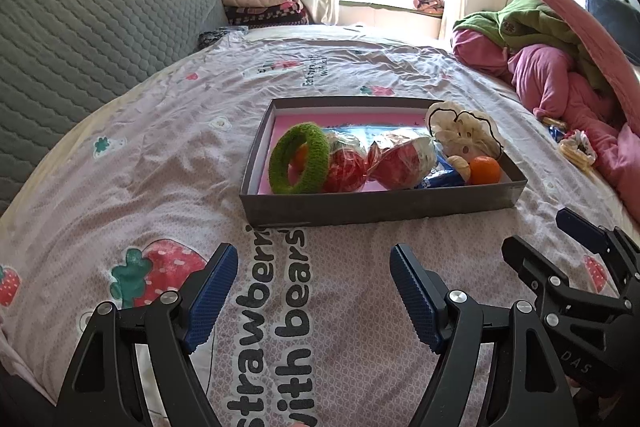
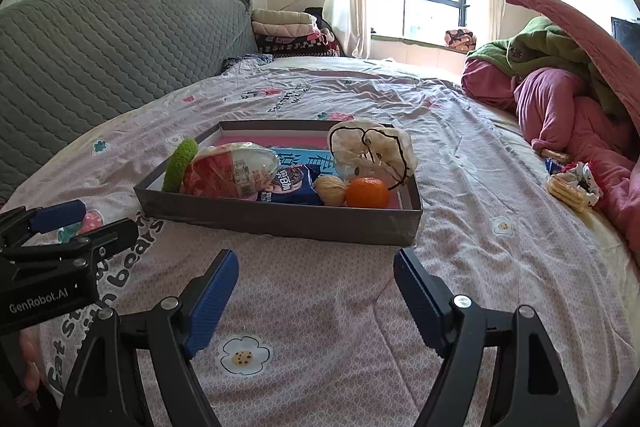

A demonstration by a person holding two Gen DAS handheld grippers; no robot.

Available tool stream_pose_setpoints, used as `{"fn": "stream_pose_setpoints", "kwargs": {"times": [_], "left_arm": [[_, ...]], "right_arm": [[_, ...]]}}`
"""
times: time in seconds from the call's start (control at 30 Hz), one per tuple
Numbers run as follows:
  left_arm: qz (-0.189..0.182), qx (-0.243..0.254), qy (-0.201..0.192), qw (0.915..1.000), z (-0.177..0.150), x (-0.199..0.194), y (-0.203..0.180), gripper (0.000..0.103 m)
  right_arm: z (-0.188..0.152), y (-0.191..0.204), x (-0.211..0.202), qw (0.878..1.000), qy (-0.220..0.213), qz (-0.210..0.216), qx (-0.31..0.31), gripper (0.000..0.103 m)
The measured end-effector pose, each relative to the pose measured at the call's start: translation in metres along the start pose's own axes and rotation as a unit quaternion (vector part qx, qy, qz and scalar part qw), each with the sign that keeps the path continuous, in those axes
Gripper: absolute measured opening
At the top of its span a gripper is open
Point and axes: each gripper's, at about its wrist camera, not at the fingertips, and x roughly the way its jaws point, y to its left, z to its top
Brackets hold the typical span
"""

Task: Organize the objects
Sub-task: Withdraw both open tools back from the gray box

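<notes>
Right now both tools hover low over the bed (image 1: 168, 131), near its front edge, and neither holds anything: the left hand-held gripper (image 1: 314, 297) has its blue pads spread wide over the printed lettering on the sheet, and the right hand-held gripper (image 2: 316, 301) is spread just as wide over a flower print. Straight ahead, toward the middle of the bed, sits the grey box (image 1: 380, 205) with its pink lining. Inside it, a green fuzzy ring (image 1: 298, 158) leans at the left end, two red wrapped packets (image 1: 400, 161) lie beside it, a blue snack pack (image 2: 294, 183) lies flat by the front wall, and an orange (image 1: 485, 170) sits at the right end next to a small pale lump (image 1: 460, 166). A white plush (image 1: 464, 133) stands over the box's right back corner. Well apart at the bed's right edge lies a small patterned bundle (image 2: 576, 183) against the pink bedding (image 2: 568, 115)
</notes>
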Motion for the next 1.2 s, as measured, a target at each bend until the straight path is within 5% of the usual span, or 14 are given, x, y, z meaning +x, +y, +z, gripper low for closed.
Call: {"fn": "stream_pose_setpoints", "kwargs": {"times": [1.2], "left_arm": [[-0.007, 0.000, 0.024, 0.9997, -0.026, 0.018, -0.001, 0.079]], "right_arm": [[-0.014, -0.001, 0.009, 1.000, 0.018, -0.009, 0.001, 0.079]]}}
